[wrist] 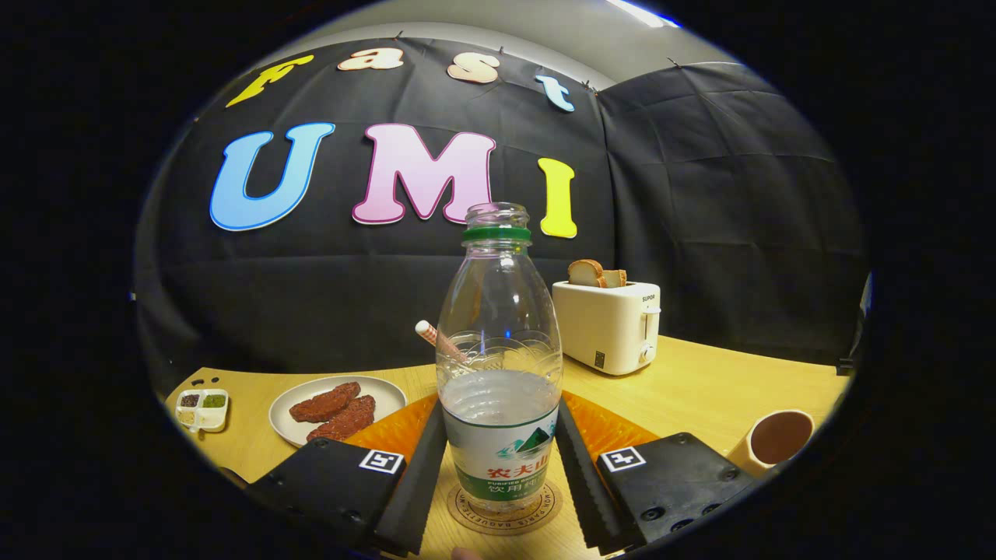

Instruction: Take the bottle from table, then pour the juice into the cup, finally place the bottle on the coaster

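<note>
Gripping the labelled bottle (pixel 499 365) on the coaster (pixel 506 509) — tool (pixel 502 467) clamped.

Handheld tool (pixel 499 467) with two long ridged, sawtooth-edged fingers (pixel 418 482), blocky mounts with dark screws, square black-and-white marker tag on each mount

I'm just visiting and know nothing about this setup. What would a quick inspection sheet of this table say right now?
Surface: light wooden table.
Job's things: clear plastic bottle, uncapped and part full, stands upright on round cork coaster; pale cup of dark liquid beyond the right finger.
Clutter: white toaster with bread slices; grey plate with brown patties; small white condiment dish; striped straw behind bottle.
Tongs: fingers flank the bottle's label; contact cannot be judged.
Cables: nothing seen.
Surroundings: black cloth wall.
</note>
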